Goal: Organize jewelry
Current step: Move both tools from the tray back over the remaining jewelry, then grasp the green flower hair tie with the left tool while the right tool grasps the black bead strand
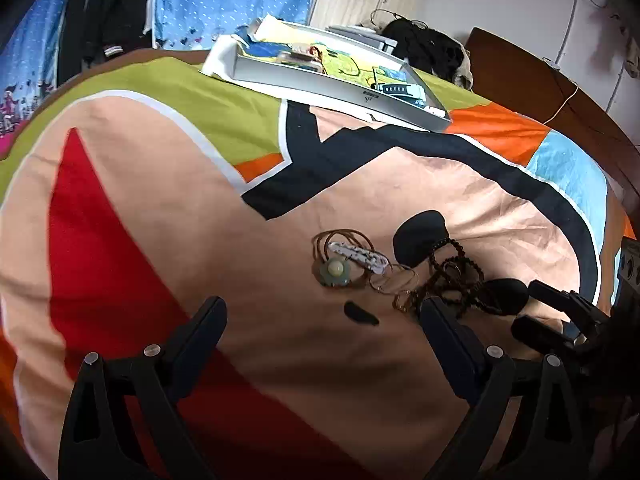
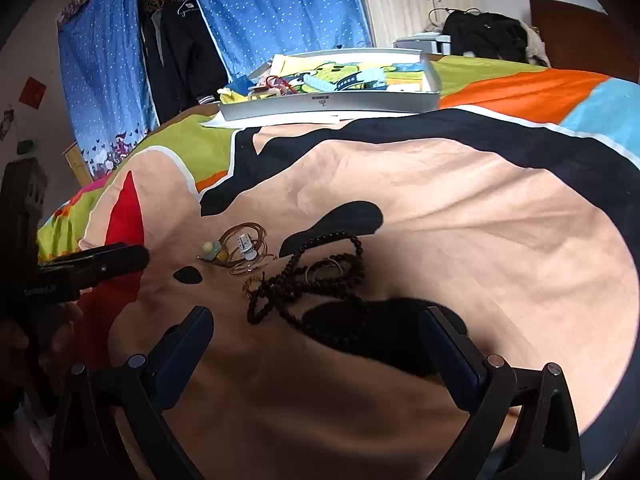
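Both grippers have their jaws wide apart and hold nothing. The left gripper [image 1: 322,316] hovers over the bedspread [image 1: 160,240], with the green pendant [image 1: 335,271] and its brown cord [image 1: 344,236] just ahead of the jaws. The right gripper [image 2: 316,324] hovers a little to the side, and the dark bead necklace [image 2: 312,276] lies directly before its jaws, its near loop between the two fingers in this view.

The jewelry is still in one small heap on the bed. Beside the pendant lies a white hair clip [image 1: 358,257], touching the cord, and next to it some thin wire hoops [image 1: 394,282]; I cannot tell if these are earrings or bangles. The bead necklace is tangled and overlaps the hoops on one side.

Well apart from the heap, at the far side of the bed, stands a grey tray [image 2: 332,104]. In the right wrist view it already carries some small things, among them a red cord [image 2: 276,80] and a light blue strap [image 2: 348,78].

In my judgement the task is only partly done: some pieces seem to be in the tray, but pendant, clip, hoops and beads all wait on the bedspread, and none is grasped yet.
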Tool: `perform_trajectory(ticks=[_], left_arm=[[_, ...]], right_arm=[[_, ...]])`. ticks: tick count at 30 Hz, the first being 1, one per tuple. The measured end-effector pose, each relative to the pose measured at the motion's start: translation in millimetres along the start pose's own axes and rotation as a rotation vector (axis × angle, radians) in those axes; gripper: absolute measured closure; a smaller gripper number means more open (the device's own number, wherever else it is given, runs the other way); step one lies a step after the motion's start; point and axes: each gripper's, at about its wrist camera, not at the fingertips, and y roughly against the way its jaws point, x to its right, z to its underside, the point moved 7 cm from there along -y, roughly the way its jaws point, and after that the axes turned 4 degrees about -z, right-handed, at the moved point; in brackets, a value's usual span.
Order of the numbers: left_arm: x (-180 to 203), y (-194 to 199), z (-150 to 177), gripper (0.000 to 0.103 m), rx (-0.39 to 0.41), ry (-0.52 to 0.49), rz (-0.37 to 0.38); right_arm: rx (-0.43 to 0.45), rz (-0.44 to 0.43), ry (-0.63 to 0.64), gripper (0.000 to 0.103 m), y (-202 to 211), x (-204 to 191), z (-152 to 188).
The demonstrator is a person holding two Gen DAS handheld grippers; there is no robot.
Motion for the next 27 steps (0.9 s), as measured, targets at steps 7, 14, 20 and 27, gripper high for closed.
perform_trajectory(ticks=[7, 14, 20, 27], left_arm=[[-3, -26, -13, 0.011, -0.033, 0.015, 0.068], [5, -54, -22, 0.042, -0.093, -0.022, 0.108], [2, -80, -16, 0.070, -0.195, -0.025, 0.095], [-2, -82, -15, 0.082, -0.218, 0.001, 0.060]], right_arm=[[-0.049, -0.010, 0.001, 0.000, -26, 2, -9], [-0.101, -0.024, 0.010, 0.013, -49, 0, -10], [-0.126, -0.021, 0.018, 0.025, -56, 0, -4], [-0.135, 0.003, 0.043, 0.048, -58, -3, -2]])
